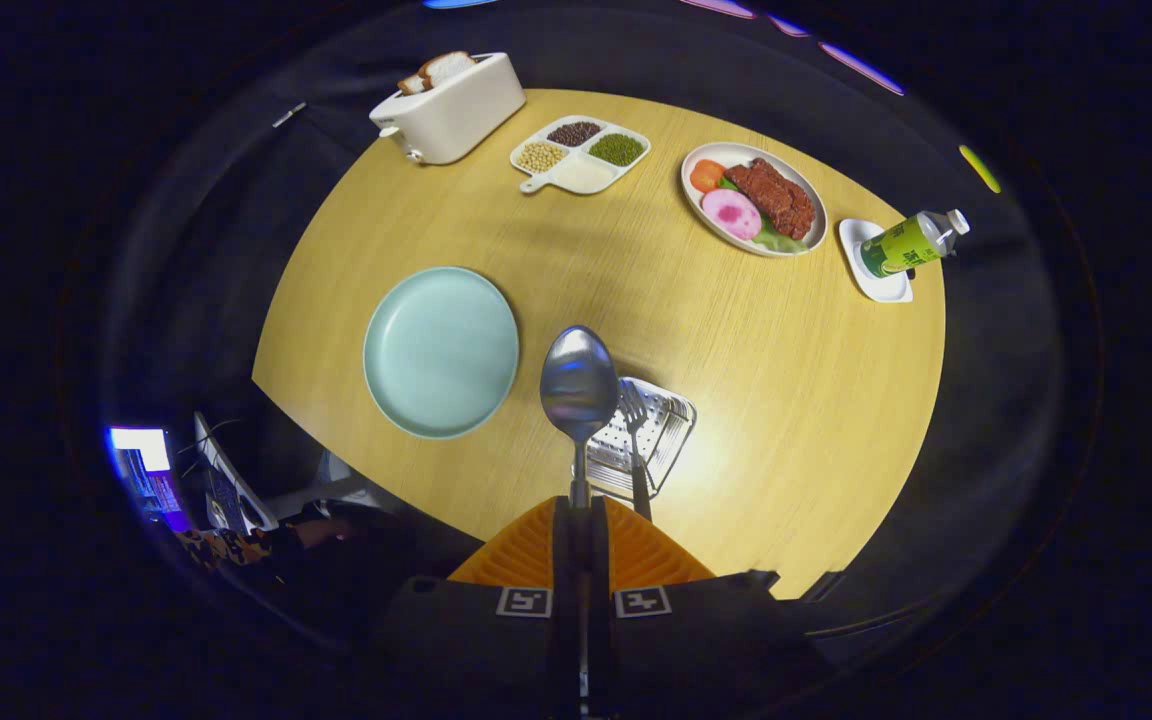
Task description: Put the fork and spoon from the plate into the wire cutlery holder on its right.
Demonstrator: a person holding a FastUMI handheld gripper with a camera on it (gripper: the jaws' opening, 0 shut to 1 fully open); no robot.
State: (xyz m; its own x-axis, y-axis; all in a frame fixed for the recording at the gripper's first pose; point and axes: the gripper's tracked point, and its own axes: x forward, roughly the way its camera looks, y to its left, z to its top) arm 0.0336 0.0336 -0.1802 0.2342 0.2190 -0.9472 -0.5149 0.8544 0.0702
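- Round wooden table (736,400) in a dark booth; viewed from above.
- Gripper (581,520) narrowed, both orange fingers (526,555) pressed on the spoon (578,385) handle; bowl points straight ahead along them.
- Wire cutlery holder (661,440) just beyond the fingertips, slightly right of the spoon; fork (634,430) already stands in it.
- Pale green plate (441,350) left of the holder, bare.
- Judgement: a small rightward shift and descent remain; the fork's handle is the nearest obstruction.
- Toaster (451,105), divided dish (581,155), food plate (754,198), bottle (911,243) well apart.
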